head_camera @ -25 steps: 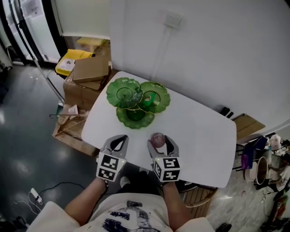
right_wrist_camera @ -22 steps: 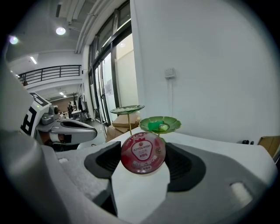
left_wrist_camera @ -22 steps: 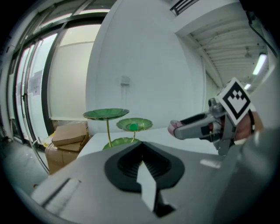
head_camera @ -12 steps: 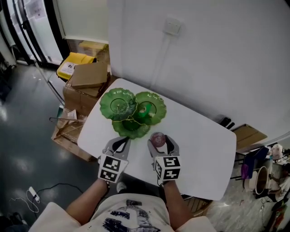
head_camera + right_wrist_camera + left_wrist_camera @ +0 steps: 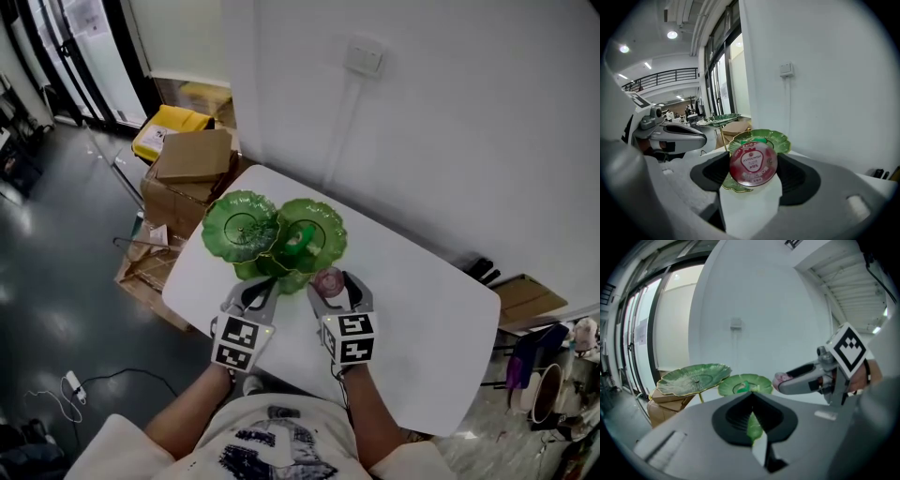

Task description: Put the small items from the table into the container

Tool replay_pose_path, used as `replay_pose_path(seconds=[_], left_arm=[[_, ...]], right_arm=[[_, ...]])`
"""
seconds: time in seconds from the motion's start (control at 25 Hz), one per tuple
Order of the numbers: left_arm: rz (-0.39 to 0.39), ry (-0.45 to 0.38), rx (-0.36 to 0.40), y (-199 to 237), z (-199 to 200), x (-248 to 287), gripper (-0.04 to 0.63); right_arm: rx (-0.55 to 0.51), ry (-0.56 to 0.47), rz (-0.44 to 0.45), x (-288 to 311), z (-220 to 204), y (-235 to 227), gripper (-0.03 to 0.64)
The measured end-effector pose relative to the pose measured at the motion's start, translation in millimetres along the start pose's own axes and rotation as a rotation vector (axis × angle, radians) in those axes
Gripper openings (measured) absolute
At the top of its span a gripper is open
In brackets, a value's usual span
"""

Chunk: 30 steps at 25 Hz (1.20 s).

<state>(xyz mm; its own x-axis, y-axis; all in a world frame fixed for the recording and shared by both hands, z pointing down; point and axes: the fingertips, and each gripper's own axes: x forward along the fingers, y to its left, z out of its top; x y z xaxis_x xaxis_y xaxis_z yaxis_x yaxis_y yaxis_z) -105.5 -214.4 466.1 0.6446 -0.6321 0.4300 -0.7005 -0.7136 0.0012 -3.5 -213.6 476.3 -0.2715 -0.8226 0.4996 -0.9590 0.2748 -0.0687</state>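
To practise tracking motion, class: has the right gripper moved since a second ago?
Yes. The right gripper, shut on the pink cup, has moved forward over the white table, closer to the green leaf-shaped stand.

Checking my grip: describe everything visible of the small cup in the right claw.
The small cup is round, with a glossy red lid bearing a strawberry picture and white print, turned toward the claw's camera. Its body looks pale pink. The right claw is shut on its sides, near the green leaf dishes.
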Motion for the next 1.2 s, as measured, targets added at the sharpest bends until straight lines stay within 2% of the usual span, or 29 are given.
replay_pose_path(seconds=[0.36,0.6,1.2], left_arm=[[0.069,0.015,-0.031,4.2,3.7,21.5,-0.011],[0.085,0.018,-0.040,1.8,6.5,31.3,-0.011],[0.088,0.026,-0.051,4.5,7.1,41.0,-0.011]], right_arm=[[-0.100,0.067,0.085,29.4,-1.9,-6.2,0.315],[-0.129,0.099,0.115,40.0,-4.5,-8.9,0.315],[-0.165,0.117,0.098,56.2,-0.8,-12.0,0.318]])
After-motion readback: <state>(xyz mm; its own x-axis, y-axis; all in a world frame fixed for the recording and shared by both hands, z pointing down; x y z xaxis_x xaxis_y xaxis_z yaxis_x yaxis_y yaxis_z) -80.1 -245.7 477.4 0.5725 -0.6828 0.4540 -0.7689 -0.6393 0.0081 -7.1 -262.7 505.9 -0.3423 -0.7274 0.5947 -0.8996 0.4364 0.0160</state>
